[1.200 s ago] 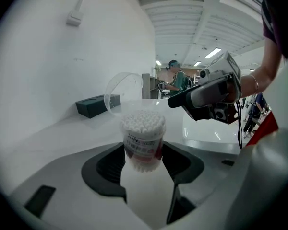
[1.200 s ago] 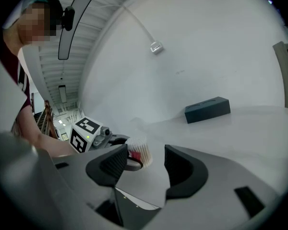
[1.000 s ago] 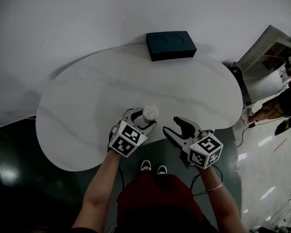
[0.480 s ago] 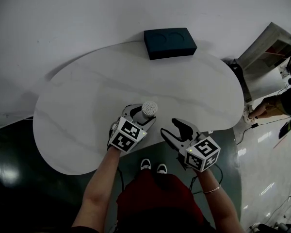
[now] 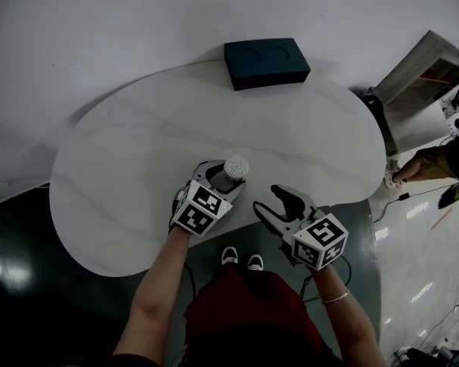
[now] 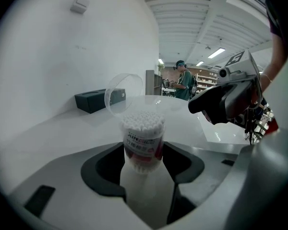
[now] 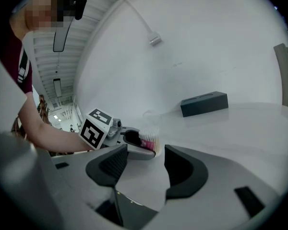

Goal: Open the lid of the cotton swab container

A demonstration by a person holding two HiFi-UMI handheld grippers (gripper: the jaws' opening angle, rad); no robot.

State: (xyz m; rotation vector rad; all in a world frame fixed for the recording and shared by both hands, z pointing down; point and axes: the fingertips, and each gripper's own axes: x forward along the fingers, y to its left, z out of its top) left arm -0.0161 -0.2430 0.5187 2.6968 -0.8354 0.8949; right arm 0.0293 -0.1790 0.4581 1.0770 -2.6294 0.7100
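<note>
White table [image 5: 138, 144]: L gripper [image 5: 226, 180] clamps swab container [image 6: 143, 138], lid [image 6: 124, 94] up; R gripper [image 5: 269, 201] jaws apart beside it

Dim, soft-shadowed light; wide-angle views warp and darken at edges.

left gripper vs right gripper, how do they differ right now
The left gripper grips the cotton swab container, whose clear lid stands flipped open; the right gripper holds nothing. The left gripper's jaws press on the container's sides, while the right gripper's jaws stand apart with nothing between them. Both are near the front edge of the table.
</note>
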